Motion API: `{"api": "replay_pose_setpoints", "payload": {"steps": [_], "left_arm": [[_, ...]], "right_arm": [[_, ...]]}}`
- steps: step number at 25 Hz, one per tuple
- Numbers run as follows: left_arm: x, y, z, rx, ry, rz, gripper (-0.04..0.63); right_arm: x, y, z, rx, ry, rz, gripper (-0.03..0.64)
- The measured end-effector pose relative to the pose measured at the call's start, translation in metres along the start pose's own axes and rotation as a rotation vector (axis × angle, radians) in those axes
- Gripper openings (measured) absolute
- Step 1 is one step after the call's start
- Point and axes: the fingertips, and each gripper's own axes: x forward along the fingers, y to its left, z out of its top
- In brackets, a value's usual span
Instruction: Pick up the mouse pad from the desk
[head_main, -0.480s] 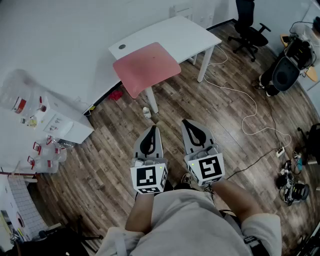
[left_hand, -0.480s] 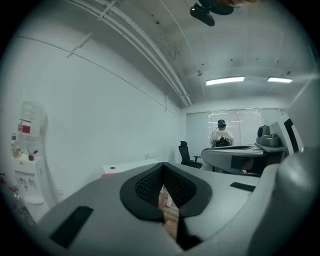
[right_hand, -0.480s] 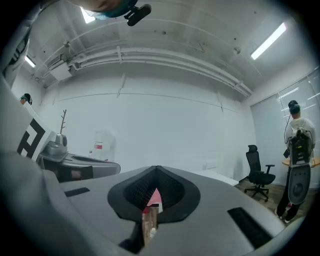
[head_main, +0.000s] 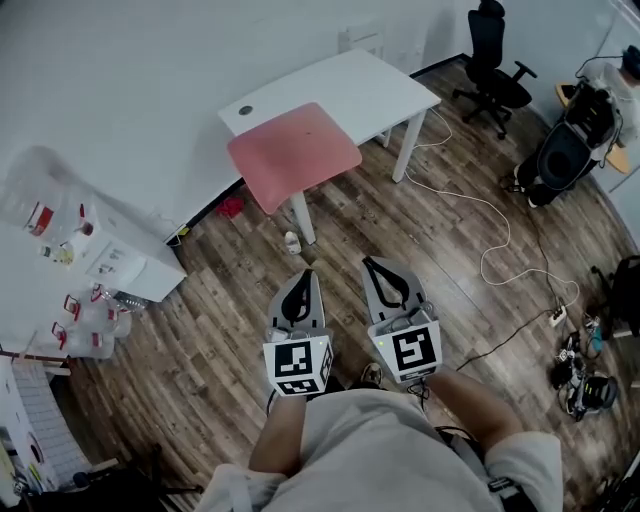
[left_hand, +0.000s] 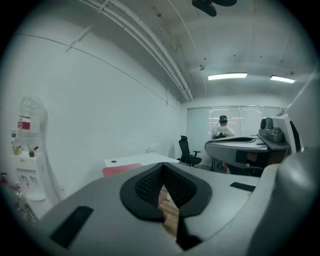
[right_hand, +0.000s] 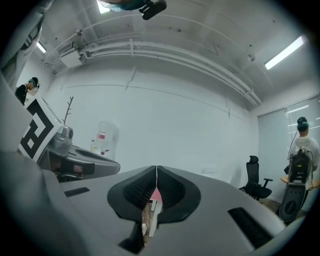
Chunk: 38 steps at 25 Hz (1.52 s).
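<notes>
Left tongs (head_main: 303, 275) and right tongs (head_main: 372, 264) together, empty, well apart from pink rectangular mouse pad (head_main: 294, 151) on white desk (head_main: 370, 85). Pad seems to overhang the edge; a closed-tong shove could slide it off.

**Mouse pad** (head_main: 294, 152): one item. Large, pink-red and matte, rectangular with rounded corners, with no visible print. It lies flat on the left end of the white desk (head_main: 375, 75), reaching the desk's near edge; whether it overhangs cannot be told.

**Position:** straight ahead of the left gripper (head_main: 303, 280), and ahead and to the left of the right gripper (head_main: 375, 268). It is well apart from both and untouched. In the left gripper view it appears as a thin pink strip up and to the left of the jaw tips.
</notes>
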Motion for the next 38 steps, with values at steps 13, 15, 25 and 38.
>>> {"api": "replay_pose_setpoints", "payload": {"steps": [13,15,25,38], "left_arm": [[0.003,0.066,-0.008,0.01,0.013,-0.039,0.011],[0.001,0.075,-0.012,0.017,0.018,-0.05,0.011],[0.012,0.095,-0.027,0.013,0.051,-0.106,0.011],[0.083,0.118,-0.038,-0.029,0.101,-0.088,0.011]], "right_arm": [[0.051,0.039,-0.004,0.028,0.017,0.021,0.04],[0.058,0.049,-0.007,0.04,0.022,0.021,0.04],[0.084,0.075,-0.016,0.036,0.069,0.032,0.04],[0.149,0.026,-0.021,0.055,0.075,0.053,0.04]]}}
